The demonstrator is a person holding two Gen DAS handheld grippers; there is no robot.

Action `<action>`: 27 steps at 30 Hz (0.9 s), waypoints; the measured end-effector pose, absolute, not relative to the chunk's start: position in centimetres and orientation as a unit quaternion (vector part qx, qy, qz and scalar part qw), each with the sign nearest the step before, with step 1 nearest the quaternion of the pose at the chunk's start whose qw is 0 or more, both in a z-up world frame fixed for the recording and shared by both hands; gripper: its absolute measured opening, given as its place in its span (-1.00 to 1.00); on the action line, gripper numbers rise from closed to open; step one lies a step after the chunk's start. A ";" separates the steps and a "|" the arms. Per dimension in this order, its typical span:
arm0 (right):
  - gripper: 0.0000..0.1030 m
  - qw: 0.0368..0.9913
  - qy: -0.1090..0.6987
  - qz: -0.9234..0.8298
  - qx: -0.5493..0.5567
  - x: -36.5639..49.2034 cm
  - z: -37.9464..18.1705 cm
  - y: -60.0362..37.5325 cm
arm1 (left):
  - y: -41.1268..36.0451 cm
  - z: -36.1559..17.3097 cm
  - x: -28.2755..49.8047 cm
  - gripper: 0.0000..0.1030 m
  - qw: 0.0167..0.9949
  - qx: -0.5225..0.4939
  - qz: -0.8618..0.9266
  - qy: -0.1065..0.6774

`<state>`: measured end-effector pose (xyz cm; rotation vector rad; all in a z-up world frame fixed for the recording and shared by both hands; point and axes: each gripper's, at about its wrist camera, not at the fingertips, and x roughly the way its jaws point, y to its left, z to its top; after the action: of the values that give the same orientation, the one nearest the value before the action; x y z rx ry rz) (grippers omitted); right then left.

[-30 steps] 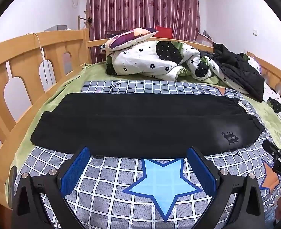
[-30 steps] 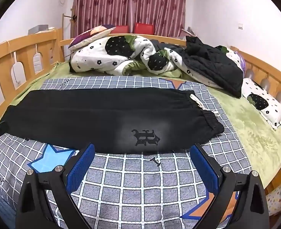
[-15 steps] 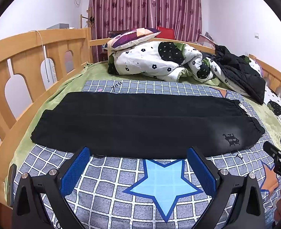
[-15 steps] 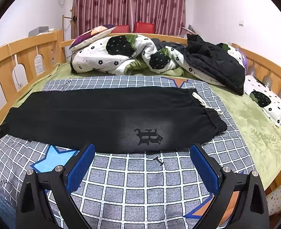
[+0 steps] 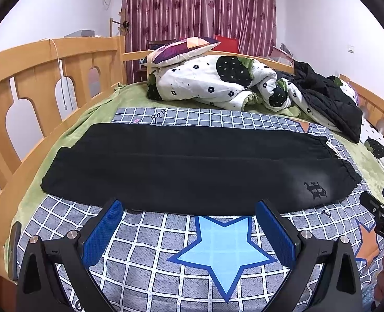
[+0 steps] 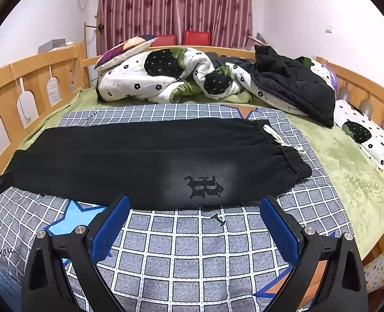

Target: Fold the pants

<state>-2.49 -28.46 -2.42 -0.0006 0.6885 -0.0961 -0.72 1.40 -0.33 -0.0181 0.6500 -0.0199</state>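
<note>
The black pants are laid flat across the middle of both frames on the checked blanket of the bed, already doubled lengthwise, with the waistband at the right and the cuffs at the left. A dark emblem is seen near the front edge. The left tool is held released, its blue pads spread wide, just short of the pants' near edge above a blue star. The right tool is likewise spread wide and nothing is gripped. A rumpled floral quilt and a black jacket are piled at the upper part of the frame.
</note>
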 end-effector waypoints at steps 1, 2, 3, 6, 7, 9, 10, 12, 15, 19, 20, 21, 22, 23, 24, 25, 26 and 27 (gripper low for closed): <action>0.92 0.940 0.337 -0.047 -0.001 -2.5 -2.4 -28.4 | 1.4 -0.3 -0.7 1.00 0.948 -0.008 -0.009 0.319; 0.92 0.941 0.336 -0.048 -0.002 -2.5 -2.4 -28.4 | 1.4 -0.4 -0.7 1.00 0.948 -0.008 -0.009 0.318; 0.92 0.940 0.337 -0.047 -0.001 -2.5 -2.4 -28.5 | 1.4 -0.4 -0.7 1.00 0.948 -0.009 -0.010 0.319; 0.92 0.940 0.337 -0.048 0.000 -2.5 -2.4 -28.5 | 1.3 -0.4 -0.7 1.00 0.948 -0.009 -0.009 0.319; 0.92 0.940 0.337 -0.047 0.000 -2.5 -2.4 -28.5 | 1.3 -0.4 -0.8 1.00 0.948 -0.009 -0.010 0.319; 0.92 0.940 0.337 -0.046 0.000 -2.5 -2.4 -28.5 | 1.4 -0.4 -0.7 1.00 0.948 -0.009 -0.009 0.319; 0.92 0.941 0.336 -0.047 0.000 -2.5 -2.4 -28.5 | 1.3 -0.4 -0.8 1.00 0.948 -0.009 -0.009 0.318; 0.92 0.941 0.335 -0.046 -0.001 -2.5 -2.3 -28.4 | 1.4 -0.4 -0.7 1.00 0.948 -0.009 -0.010 0.319; 0.92 0.941 0.335 -0.045 0.000 -2.5 -2.3 -28.4 | 1.4 -0.4 -0.7 1.00 0.948 -0.010 -0.010 0.319; 0.92 0.941 0.334 -0.043 0.000 -2.6 -2.3 -28.2 | 1.4 -0.4 -0.7 1.00 0.948 -0.009 -0.010 0.319; 0.92 0.941 0.335 -0.043 0.000 -2.6 -2.3 -28.3 | 1.4 -0.3 -0.7 1.00 0.948 -0.010 -0.010 0.319; 0.92 0.941 0.334 -0.043 0.000 -2.5 -2.3 -28.2 | 1.4 -0.3 -0.7 1.00 0.948 -0.010 -0.010 0.318; 0.92 0.942 0.334 -0.043 -0.001 -2.6 -2.3 -28.2 | 1.4 -0.3 -0.7 1.00 0.948 -0.011 -0.011 0.319; 0.92 0.942 0.334 -0.043 -0.001 -2.5 -2.2 -28.2 | 1.4 -0.3 -0.7 1.00 0.948 -0.010 -0.011 0.319; 0.92 0.941 0.334 -0.042 0.000 -2.5 -2.2 -28.2 | 1.4 -0.3 -0.7 1.00 0.948 -0.010 -0.010 0.319; 0.92 0.942 0.334 -0.043 0.000 -2.6 -2.2 -28.2 | 1.3 -0.3 -0.7 1.00 0.948 -0.009 -0.010 0.319; 0.92 0.942 0.334 -0.043 0.000 -2.6 -2.2 -28.2 | 1.4 -0.3 -0.7 1.00 0.948 -0.009 -0.010 0.319; 0.92 0.942 0.333 -0.043 0.000 -2.6 -2.2 -28.2 | 1.4 -0.3 -0.7 1.00 0.948 -0.009 -0.010 0.319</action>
<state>-2.56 -28.15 -2.23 -0.0007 0.6801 -0.0875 -0.70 1.45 -0.33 -0.0189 0.6499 -0.0209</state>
